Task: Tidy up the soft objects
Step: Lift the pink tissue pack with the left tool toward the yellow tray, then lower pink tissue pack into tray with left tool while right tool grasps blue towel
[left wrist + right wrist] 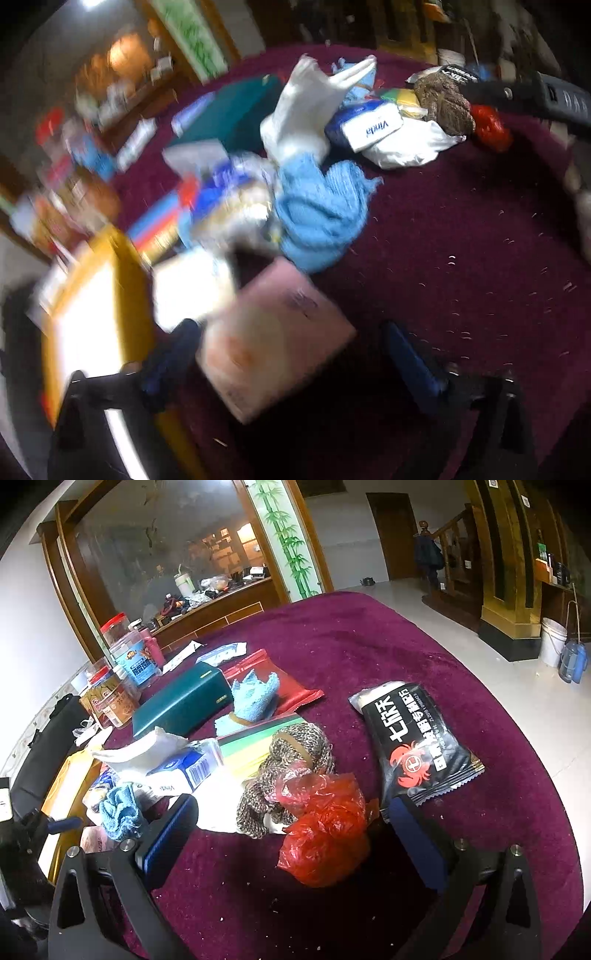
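The left wrist view is blurred. My left gripper (291, 350) points down at a pink packet (273, 339) lying between its fingers; the right pad stands clear of it, so it is open. Beyond lie a light blue knit cloth (317, 214), a white plastic bag (306, 110) and a Vinda tissue pack (369, 125). My right gripper (291, 827) is open around a crumpled red plastic bag (325, 834), its pads apart from it. A brown knit piece (291, 764) lies just behind the bag.
A round table with a maroon cloth (369, 638) carries a black crab-print snack packet (417, 738), a green box (184, 701), a small blue knit piece (255, 694) on a red packet (280, 679), and jars (129, 653) at the far left. A yellow-edged board (92, 325) lies at the left.
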### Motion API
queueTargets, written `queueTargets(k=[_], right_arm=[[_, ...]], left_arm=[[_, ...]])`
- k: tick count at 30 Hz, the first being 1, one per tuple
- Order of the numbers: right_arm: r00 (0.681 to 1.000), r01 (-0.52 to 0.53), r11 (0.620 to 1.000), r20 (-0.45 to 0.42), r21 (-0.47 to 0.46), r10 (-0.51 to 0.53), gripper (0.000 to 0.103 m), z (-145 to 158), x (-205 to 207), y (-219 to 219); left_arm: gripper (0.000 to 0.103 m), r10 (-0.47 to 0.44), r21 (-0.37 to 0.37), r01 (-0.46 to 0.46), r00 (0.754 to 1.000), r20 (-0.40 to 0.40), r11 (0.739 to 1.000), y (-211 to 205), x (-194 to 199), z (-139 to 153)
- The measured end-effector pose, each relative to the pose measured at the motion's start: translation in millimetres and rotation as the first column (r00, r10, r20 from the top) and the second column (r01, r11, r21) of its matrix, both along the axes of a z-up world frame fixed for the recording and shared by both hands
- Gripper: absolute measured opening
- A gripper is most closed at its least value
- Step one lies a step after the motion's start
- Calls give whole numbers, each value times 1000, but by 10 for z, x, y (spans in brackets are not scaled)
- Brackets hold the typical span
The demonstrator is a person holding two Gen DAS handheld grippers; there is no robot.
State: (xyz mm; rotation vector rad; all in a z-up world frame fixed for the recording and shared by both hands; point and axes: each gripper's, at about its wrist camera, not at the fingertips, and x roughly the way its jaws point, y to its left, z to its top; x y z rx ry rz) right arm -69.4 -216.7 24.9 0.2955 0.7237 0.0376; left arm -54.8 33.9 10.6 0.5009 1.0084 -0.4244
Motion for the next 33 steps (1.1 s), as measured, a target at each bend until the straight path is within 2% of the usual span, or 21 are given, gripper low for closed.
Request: queueTargets(k=[2,3,5,6,8,10,12,13,15,16,17,18,20,25,28,30,33], right_arm=[[1000,-2,1000,-1,0,2,103,-1,0,2],[1000,-5,1000,-2,1,5,103,-4,-2,12],[1000,-10,1000,-5,5,10,103,-15,12,-1],[1000,-12,1000,-6,6,12,103,-16,12,-1],[1000,-15,1000,-5,7,15,103,-17,7,5],[1000,-12,1000,-6,7,13,103,-17,8,3],[1000,-10,1000,-6,8,11,103,-15,9,1],[1000,-7,1000,-7,10,7,103,-14,10,-2],[1000,-4,1000,-10,11,4,103,-17,13,7],[1000,-4,1000,-12,10,4,103,-17,26,3],[1000,-4,1000,-15,10,4,103,-20,30,10],[1000,-3,1000,-19,10,3,103,-22,31,9],[1000,0,1000,-22,10,1,103,-28,31,-6],[1000,-14,1000,-15,-12,14,103,27,-12,33],[992,-129,991,5,31,129,103,226,-192,255],[977,-213,976,-8,39,213,103,306,-225,509],[952,-300,954,-53,10,300,102,271,-159,887]], left_arm=[[79,-24,-42,22,999,-37,999,20,-92,83],[70,-57,-71,53,997,-55,996,10,-212,148],[68,-95,-112,86,993,-71,990,4,-355,240],[68,-87,-109,81,995,-51,991,-13,-422,273],[73,-69,-96,67,998,-14,993,-51,-474,280],[88,-45,-78,47,999,21,996,-98,-461,190],[92,-30,-54,32,999,39,998,-155,-342,30],[98,-31,-42,34,998,60,999,-203,-343,-24],[102,-12,-42,19,989,149,999,-263,-379,-71],[102,1,-49,7,988,156,999,-265,-383,-72],[98,27,-72,-18,992,126,997,-243,-358,-66],[75,52,-116,-41,995,89,992,-198,-342,-51],[70,104,-168,-91,992,70,982,-100,-330,13],[68,193,-348,-173,981,25,922,275,-520,221],[68,213,-440,-187,977,11,878,485,-729,351],[68,245,-473,-212,970,7,855,595,-879,402],[68,288,-505,-245,958,8,828,780,-991,458]])
